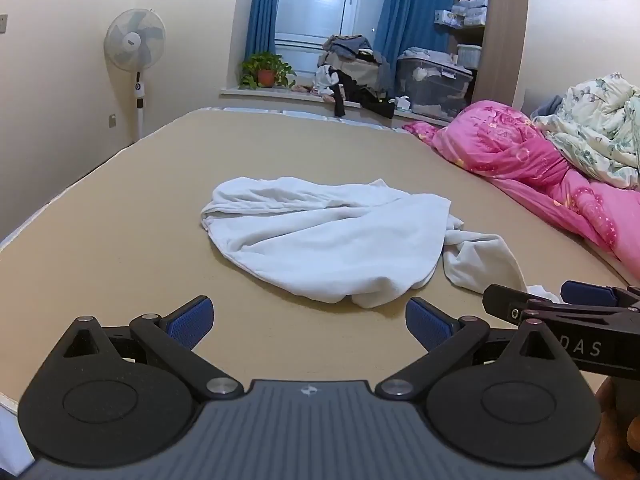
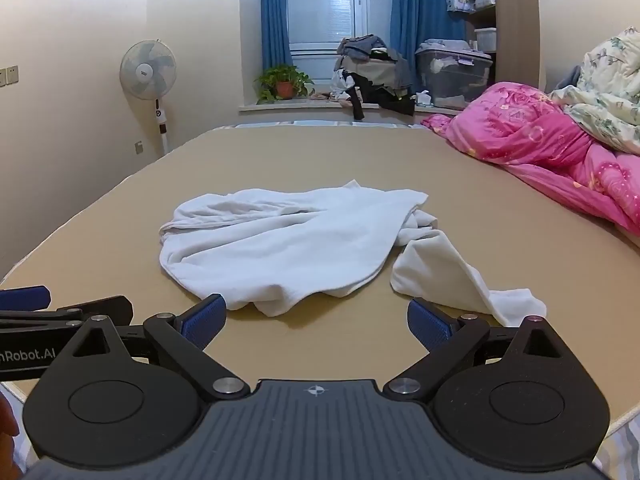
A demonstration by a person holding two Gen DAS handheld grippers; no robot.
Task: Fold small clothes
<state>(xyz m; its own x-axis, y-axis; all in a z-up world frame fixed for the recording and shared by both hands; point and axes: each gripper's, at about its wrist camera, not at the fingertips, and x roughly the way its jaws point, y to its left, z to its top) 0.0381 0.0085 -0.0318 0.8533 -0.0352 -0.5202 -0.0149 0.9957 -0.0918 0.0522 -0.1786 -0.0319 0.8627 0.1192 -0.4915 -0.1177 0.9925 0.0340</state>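
Observation:
A crumpled white garment lies in a heap on the tan bed surface, with a loose part trailing toward the right. It also shows in the right wrist view, its trailing part reaching near my right finger. My left gripper is open and empty, just short of the garment's near edge. My right gripper is open and empty, its tips close to the near edge. The right gripper shows at the left wrist view's right edge.
A pink quilt and a floral quilt lie along the bed's right side. A standing fan is at the left wall. A windowsill holds a plant, a clothes pile and a storage box.

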